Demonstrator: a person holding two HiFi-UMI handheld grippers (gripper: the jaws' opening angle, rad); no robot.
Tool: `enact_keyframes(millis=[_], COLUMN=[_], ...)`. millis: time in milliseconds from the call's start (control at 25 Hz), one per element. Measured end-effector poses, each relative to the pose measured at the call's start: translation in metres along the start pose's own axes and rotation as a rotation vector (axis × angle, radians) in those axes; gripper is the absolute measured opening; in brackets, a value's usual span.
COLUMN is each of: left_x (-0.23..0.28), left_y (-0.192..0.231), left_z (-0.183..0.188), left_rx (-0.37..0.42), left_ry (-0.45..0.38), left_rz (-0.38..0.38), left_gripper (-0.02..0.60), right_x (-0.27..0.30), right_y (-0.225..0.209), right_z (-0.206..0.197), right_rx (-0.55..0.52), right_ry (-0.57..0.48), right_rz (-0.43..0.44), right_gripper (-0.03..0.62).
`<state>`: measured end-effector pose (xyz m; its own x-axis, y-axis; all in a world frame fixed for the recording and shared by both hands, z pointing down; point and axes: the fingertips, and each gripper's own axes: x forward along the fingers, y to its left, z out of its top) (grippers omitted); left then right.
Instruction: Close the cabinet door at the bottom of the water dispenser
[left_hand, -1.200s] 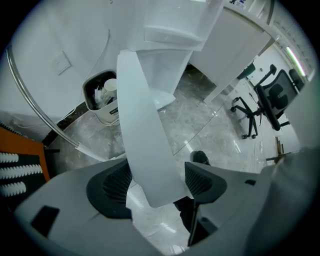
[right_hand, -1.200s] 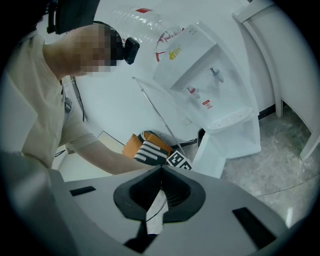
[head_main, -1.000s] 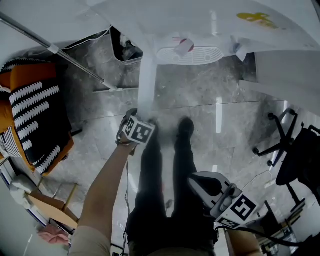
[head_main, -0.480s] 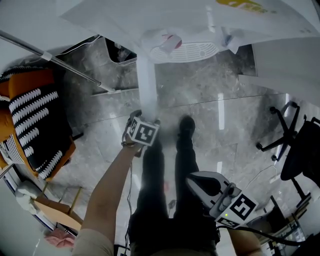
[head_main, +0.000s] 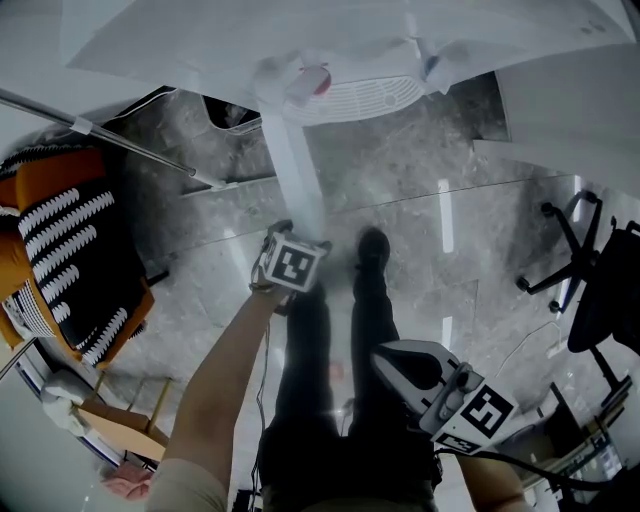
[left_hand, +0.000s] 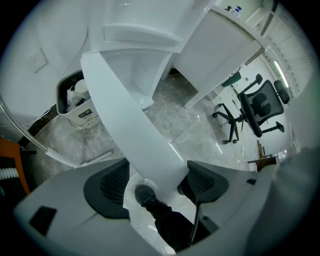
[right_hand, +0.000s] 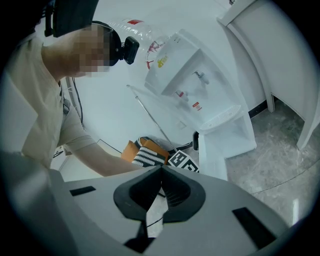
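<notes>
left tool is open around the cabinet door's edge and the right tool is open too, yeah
No. The right tool is shut, jaws together on nothing, per the right gripper view. The left tool, jaws just opened wider, does straddle the cabinet door edge.

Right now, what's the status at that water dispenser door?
Left tool just opening, cabinet door between jaws, unclamped. Right tool shut, empty. Door stands open. Person's shoe close on its closing side.

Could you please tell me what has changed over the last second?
The left claw has slid slightly right in the head view, with the edge of the cabinet door between its jaws, which have just been opening. The right claw stayed shut, low at the right.
</notes>
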<state>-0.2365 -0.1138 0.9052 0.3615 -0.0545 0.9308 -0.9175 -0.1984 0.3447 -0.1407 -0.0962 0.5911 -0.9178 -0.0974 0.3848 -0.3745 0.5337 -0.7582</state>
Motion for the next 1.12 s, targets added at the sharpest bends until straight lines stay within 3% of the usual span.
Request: enact_keyframes(millis=[200,360,480,680,1120], left_x=[-0.004,-0.002,0.001,0.013,0.019], left_y=[-0.014,-0.039,-0.045,-0.056,-0.065], left_z=[0.016,0.022,0.028,0.021,0.053], left_rx=[0.048,0.177,0.226,0.216,0.267], left_ry=[0.018,0.043,0.054,0.095,0.093], left_rz=[-0.024,-0.099,-0.11,-0.143,-0.067], left_gripper=[0.328,0.33,0.33,0.33,0.33], right_x=[-0.009,-0.012,-0.012,-0.018,-0.056], right_y=[-0.005,-0.005,-0.007,-0.014,-0.042], right_z=[0.002,0.005,0.008,0.007,0.013], right_rx=[0.015,0.025,0.025,0.044,0.023], right_ry=[-0.023,-0.035,-0.041,-0.055,-0.083], right_rz=[-0.022,-0.026,-0.019,-0.028,-0.046], right_gripper=[0.008,0.008,0.008,0.008,0.008])
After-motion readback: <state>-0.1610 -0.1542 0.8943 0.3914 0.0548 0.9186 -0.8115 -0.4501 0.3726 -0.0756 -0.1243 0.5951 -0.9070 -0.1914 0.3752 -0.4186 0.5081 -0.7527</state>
